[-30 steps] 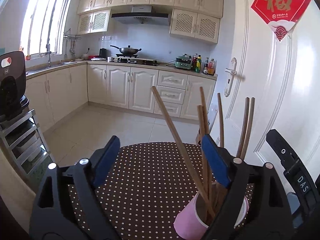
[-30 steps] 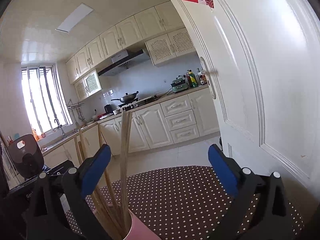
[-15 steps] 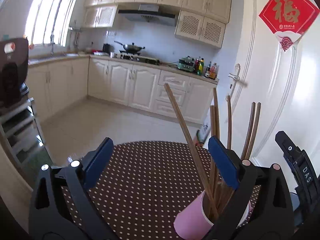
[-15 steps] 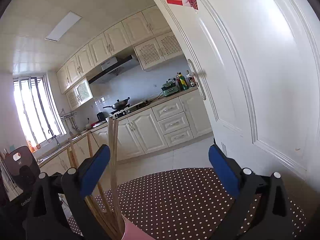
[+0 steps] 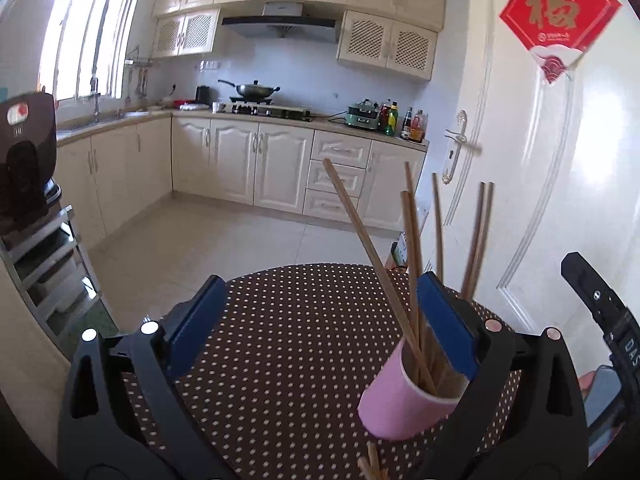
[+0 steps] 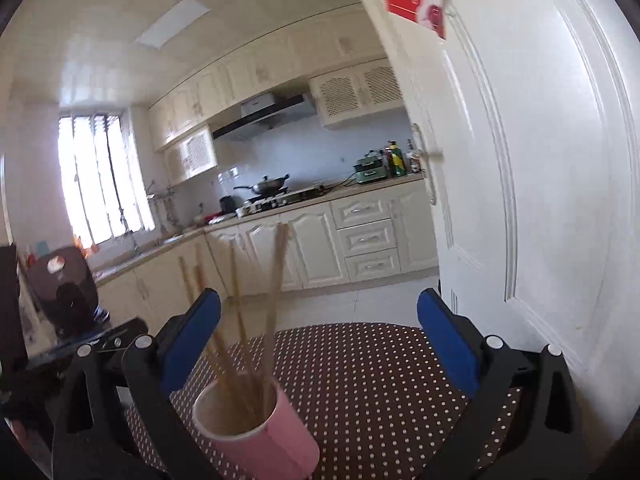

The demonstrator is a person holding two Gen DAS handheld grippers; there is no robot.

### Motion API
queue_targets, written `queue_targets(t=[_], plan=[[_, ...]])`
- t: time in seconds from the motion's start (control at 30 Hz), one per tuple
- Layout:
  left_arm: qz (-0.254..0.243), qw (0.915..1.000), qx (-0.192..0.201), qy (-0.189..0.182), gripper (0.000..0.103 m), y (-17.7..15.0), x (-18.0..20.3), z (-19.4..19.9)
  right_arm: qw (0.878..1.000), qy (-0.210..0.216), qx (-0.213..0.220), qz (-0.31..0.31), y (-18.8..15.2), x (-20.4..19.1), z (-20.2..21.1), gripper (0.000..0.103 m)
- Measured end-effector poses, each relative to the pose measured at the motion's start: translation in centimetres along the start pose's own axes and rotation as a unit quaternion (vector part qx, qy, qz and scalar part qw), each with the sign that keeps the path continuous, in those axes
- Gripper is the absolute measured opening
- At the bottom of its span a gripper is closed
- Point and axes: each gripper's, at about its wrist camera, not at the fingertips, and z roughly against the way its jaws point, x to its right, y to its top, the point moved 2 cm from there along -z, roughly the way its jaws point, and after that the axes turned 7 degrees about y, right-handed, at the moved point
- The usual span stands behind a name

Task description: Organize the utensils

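A pink cup stands on the brown polka-dot table and holds several wooden chopsticks that lean apart. It sits by the right finger of my open, empty left gripper. More chopstick ends lie at the bottom edge of the left wrist view. In the right wrist view the cup with its chopsticks is at lower left, by the left finger of my open, empty right gripper.
The table is small and round; its far edge drops to the tiled kitchen floor. A white door stands close on the right. A metal rack with a dark appliance is on the left. The other gripper's black body shows at right.
Both grippers have drawn back and tilted down a little, so the cup shows more fully in each view. The cup and chopsticks have not moved.
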Motion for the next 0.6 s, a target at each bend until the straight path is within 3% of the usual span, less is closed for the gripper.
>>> queue_targets(t=[0.23, 0.4, 0.6], plan=[[-0.033, 0.9994, -0.005, -0.008, 0.096, -0.3, -0.1, 3.8, 0.996, 0.035, -0.083, 0.011, 0.0, -1.8, 1.8, 0.095], [-0.056, 0.9978, -0.029, -0.020, 0.096, -1.1, -0.3, 5.8, 0.991, 0.008, -0.108, 0.083, -0.6, -3.6, 2.8, 0.095], [-0.083, 0.9943, -0.064, -0.018, 0.096, -2.6, -0.2, 6.7, 0.974, -0.005, -0.172, 0.148, -2.5, -5.0, 2.7, 0.095]])
